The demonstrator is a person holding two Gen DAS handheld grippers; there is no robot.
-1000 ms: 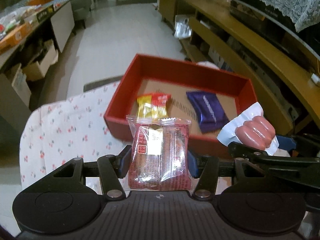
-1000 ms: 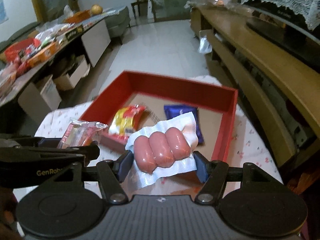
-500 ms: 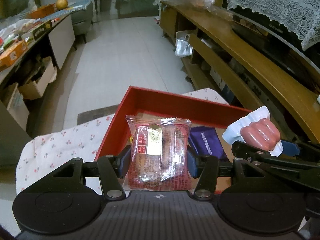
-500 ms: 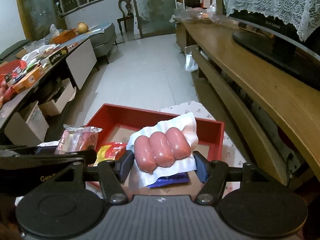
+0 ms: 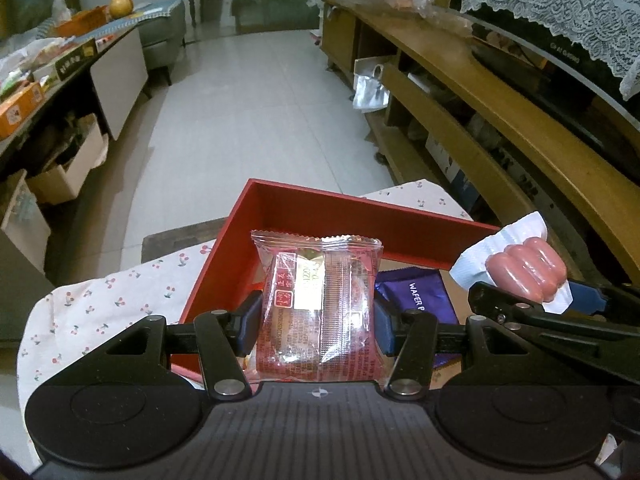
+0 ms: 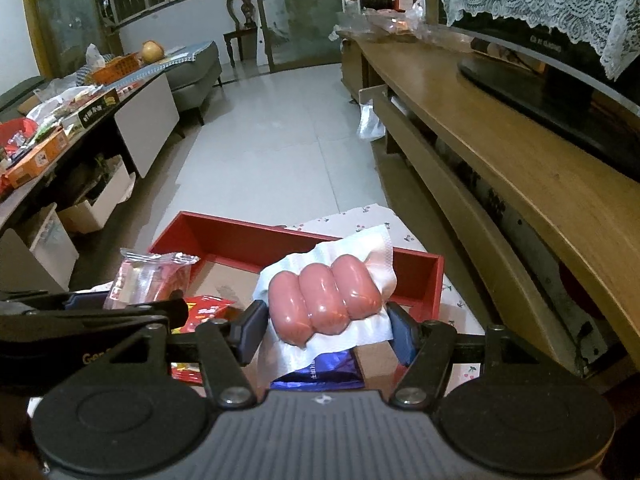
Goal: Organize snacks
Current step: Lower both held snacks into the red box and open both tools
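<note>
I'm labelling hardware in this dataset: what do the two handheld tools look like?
Both look alike. The left tool has a dark grey ribbed body with two round black discs, angular black linkage arms with silver pivot screws, and blue pads on its fingers. The right tool matches it. White "Gen..." lettering, partly hidden, marks the side of the left tool in the right wrist view. No cables or sleeves show.

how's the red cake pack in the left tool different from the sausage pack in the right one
The red cake pack is one flat, squarish packet with a printed label and clear crinkled film; the sausage pack shows three plump pink sausages side by side on white backing. The cake pack stands upright in the left tool; the sausage pack sits tilted in the right tool. Both are gripped at their sides, above the red box.
</note>
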